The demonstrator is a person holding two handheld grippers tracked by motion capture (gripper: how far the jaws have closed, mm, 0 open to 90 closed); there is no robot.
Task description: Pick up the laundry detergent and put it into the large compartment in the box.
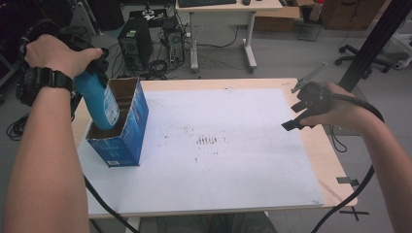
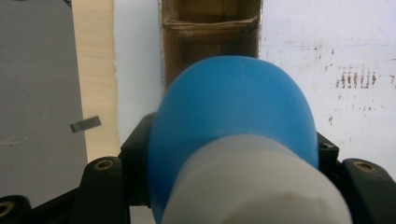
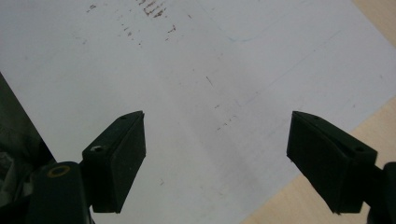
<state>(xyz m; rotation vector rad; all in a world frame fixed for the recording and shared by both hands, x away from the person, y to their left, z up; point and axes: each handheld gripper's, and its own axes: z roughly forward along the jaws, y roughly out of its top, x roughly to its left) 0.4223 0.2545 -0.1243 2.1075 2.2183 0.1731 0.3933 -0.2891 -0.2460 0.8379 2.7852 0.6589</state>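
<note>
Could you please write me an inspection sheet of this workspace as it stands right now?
Surface: white sheet with dark smudges, on a wooden table.
Job's things: blue bottle lowered partway into an open blue box.
Clutter: nothing seen on the sheet.
Grippers: left claw shut on the bottle; right claw open, empty, above the sheet's right edge.
Cables: black cable trails off the table's front; another from the right claw.
Surroundings: computer tower, desk, office chair.

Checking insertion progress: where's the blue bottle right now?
In the high view, the blue bottle is at the table's left, clamped in the left gripper, its lower end down inside the open blue carton.
</note>
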